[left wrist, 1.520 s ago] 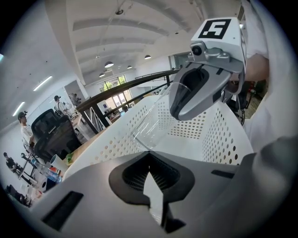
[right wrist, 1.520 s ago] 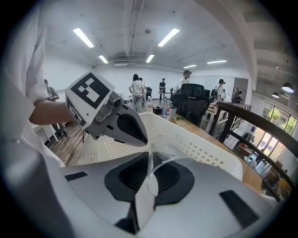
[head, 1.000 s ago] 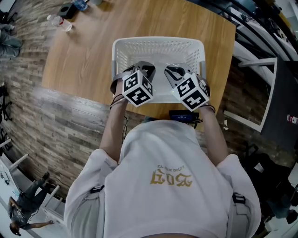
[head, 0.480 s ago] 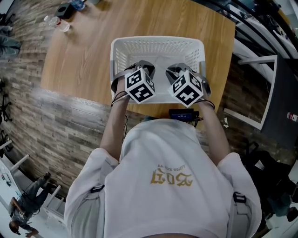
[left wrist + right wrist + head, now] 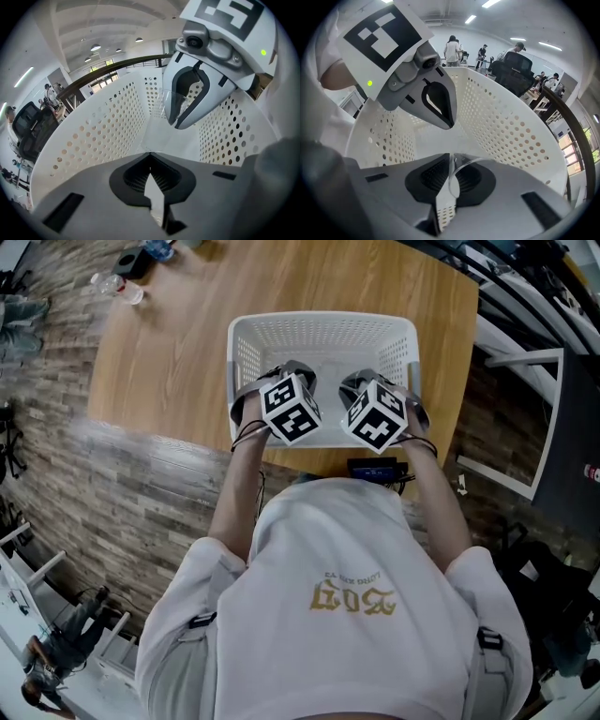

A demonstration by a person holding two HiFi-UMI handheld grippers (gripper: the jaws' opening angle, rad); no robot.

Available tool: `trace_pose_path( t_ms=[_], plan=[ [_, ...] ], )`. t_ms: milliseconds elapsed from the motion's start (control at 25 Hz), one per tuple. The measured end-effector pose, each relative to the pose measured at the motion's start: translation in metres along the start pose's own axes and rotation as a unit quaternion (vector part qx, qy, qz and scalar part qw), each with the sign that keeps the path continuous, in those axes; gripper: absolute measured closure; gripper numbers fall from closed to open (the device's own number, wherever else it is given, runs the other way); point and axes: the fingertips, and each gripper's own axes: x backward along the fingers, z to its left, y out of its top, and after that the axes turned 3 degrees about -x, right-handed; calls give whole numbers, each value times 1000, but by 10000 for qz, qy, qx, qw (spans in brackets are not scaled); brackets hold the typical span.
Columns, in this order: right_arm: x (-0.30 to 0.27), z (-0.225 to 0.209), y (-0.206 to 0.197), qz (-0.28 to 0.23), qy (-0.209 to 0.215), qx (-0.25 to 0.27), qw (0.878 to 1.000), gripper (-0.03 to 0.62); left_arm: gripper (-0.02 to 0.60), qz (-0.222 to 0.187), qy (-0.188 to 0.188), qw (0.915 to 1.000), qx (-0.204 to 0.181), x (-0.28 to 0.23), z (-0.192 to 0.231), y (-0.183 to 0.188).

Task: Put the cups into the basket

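My right gripper [image 5: 450,157] pinches the rim of one clear cup [image 5: 453,180] inside the one white basket [image 5: 323,329]. My left gripper [image 5: 150,155], also in the basket, has its jaws pressed together on nothing.

Basket [image 5: 323,334] floor mostly hidden in head view, clear cup [image 5: 453,180] mostly hidden within right tongs [image 5: 449,159]

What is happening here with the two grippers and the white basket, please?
A person is holding both grippers down inside the white basket, which sits on the wooden table. The right gripper has its jaws pinched on the rim of a clear cup, not yet released. The left gripper has its jaws together, and no cup shows between them.
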Motion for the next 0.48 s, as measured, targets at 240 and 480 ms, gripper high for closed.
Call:
trace_pose_path(
  t_ms=[240, 480],
  plan=[
    [-2, 1, 1, 157, 33, 110, 9998, 560, 574, 142, 15, 9999, -76, -1, 3, -5],
    [-9, 2, -7, 411, 51, 278, 9988, 560, 574, 304, -46, 9993, -198, -5, -2, -8]
  ],
)
